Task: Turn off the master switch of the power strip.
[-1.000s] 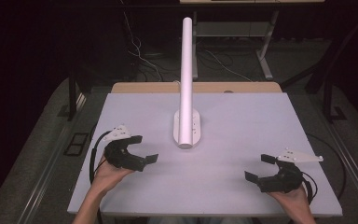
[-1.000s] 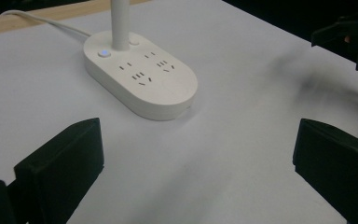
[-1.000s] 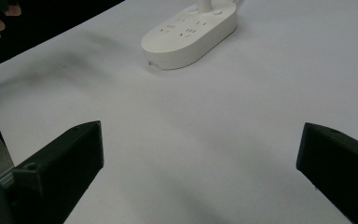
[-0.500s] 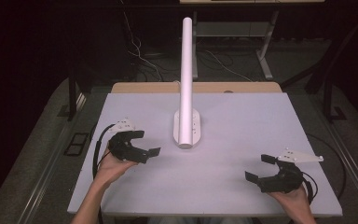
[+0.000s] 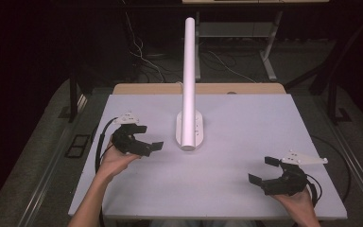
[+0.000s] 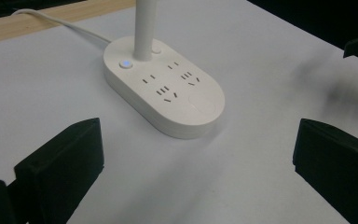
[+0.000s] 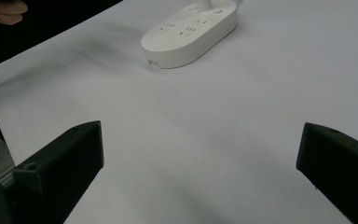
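A white oval power strip base sits near the middle of the pale worktop, and a tall white post rises upright from its far end. In the left gripper view the base lies at about 12 o'clock from the jaws, close ahead; its top carries several socket slots, and a small round button glows bluish just beside the foot of the post. A white cable runs from the base's far end toward a wooden strip along the worktop's far edge. The left gripper is held above the worktop at about 9 o'clock from the base, near it but not touching, its jaws spread wide with nothing between them. The right gripper sits at about 4 o'clock from the base, well apart from it and close to the near right corner; its jaws are also spread wide and empty. In the right gripper view the base lies far ahead at about 12 o'clock, with bare worktop between.
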`<action>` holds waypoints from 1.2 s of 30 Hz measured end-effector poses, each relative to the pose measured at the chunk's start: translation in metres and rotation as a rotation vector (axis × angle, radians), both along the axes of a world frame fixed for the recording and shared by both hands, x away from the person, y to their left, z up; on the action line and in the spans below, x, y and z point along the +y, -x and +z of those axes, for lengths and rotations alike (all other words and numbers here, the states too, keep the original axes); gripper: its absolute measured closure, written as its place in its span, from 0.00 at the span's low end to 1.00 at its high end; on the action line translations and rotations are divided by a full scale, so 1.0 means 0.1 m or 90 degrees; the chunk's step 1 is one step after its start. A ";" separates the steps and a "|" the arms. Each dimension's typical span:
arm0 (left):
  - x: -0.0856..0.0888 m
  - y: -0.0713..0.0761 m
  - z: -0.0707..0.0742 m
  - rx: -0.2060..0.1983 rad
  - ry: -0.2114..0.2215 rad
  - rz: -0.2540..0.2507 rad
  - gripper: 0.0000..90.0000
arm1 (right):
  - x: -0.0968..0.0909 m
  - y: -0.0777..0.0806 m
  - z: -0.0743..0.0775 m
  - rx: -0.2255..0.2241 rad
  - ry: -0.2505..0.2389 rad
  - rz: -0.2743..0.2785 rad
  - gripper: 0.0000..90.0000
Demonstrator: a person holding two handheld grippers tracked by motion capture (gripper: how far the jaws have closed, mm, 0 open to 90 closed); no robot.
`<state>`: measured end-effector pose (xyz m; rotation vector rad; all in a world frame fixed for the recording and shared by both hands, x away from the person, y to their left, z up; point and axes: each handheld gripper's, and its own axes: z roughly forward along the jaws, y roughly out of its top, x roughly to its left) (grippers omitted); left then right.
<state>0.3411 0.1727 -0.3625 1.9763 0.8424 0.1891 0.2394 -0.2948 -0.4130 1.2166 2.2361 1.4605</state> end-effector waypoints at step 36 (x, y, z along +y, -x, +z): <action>-0.20 -0.53 -0.02 0.023 -0.062 -0.011 0.02 | -0.02 0.00 -0.01 0.001 0.004 0.001 0.00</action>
